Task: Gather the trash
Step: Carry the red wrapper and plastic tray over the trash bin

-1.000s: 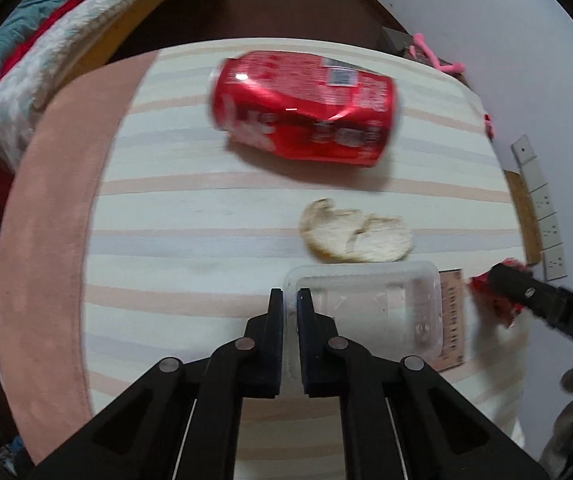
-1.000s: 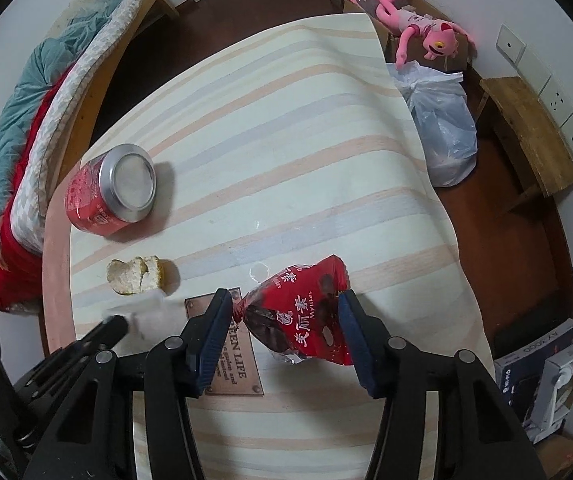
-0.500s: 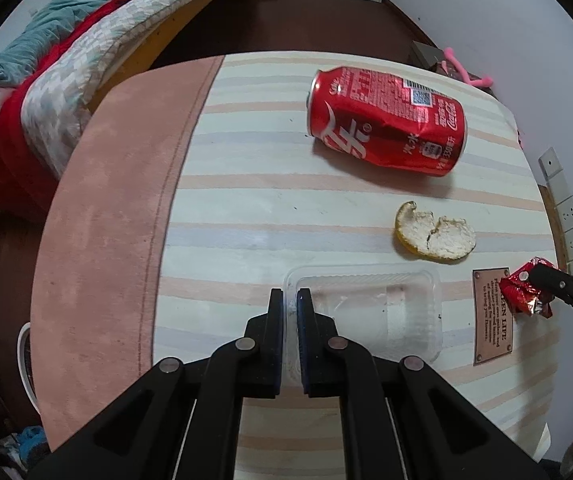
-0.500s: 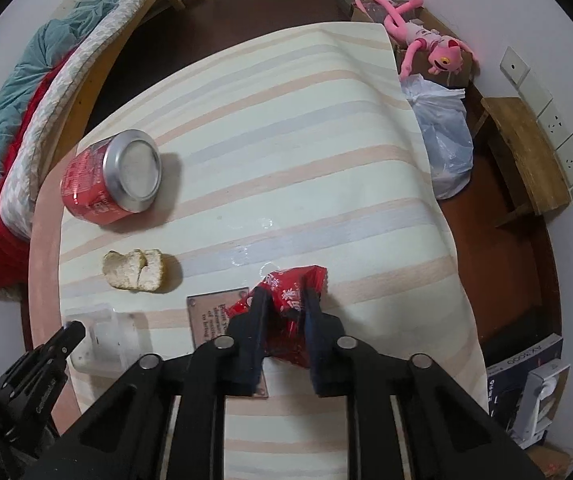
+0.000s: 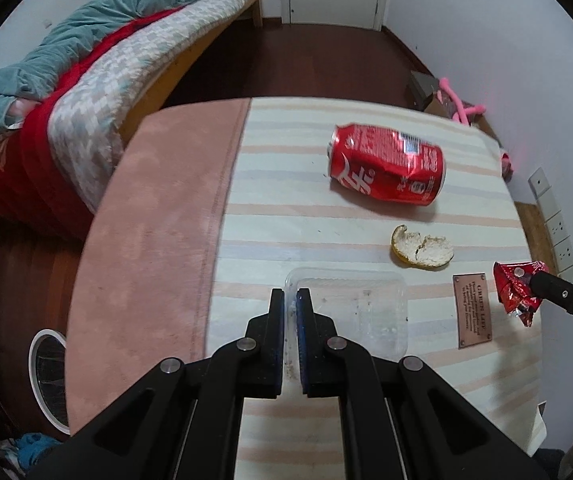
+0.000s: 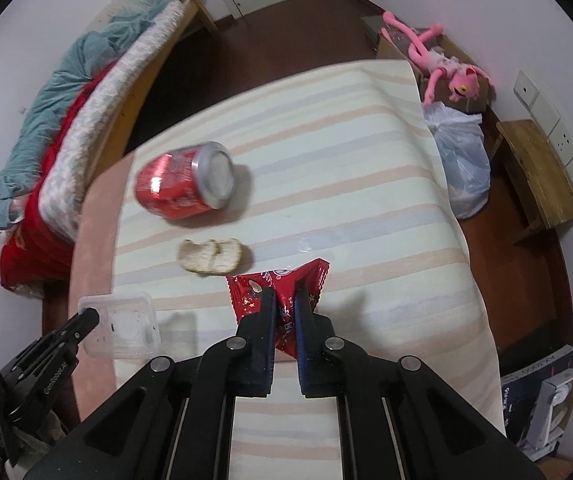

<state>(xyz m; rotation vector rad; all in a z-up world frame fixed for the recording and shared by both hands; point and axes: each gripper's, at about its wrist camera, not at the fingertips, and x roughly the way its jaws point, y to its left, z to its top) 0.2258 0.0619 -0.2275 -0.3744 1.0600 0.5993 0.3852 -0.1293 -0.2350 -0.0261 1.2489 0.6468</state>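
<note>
My left gripper (image 5: 290,300) is shut on the near-left rim of a clear plastic container (image 5: 358,312), which hangs a little above the striped tablecloth (image 5: 326,216). A crumpled red snack wrapper (image 6: 282,292) is pinched by my right gripper (image 6: 285,300), which is shut on it and holds it off the table. In the left wrist view that wrapper (image 5: 516,294) shows at the far right. A dented red soda can (image 5: 386,170) lies on its side further back. Between can and container lies a piece of orange peel (image 5: 422,250).
A small brown plaque (image 5: 472,310) lies flat on the cloth. Pink cloth (image 5: 154,240) covers the table's left part. A bed (image 5: 86,80) stands at the left; a white plastic bag (image 6: 462,164), a wooden stool (image 6: 534,172) and a pink plush toy (image 6: 438,60) stand beyond the table's right edge.
My right gripper closed on the red wrapper and lifted it off the table. My left gripper rose and drew back with the clear container, so more of the table and room shows.
</note>
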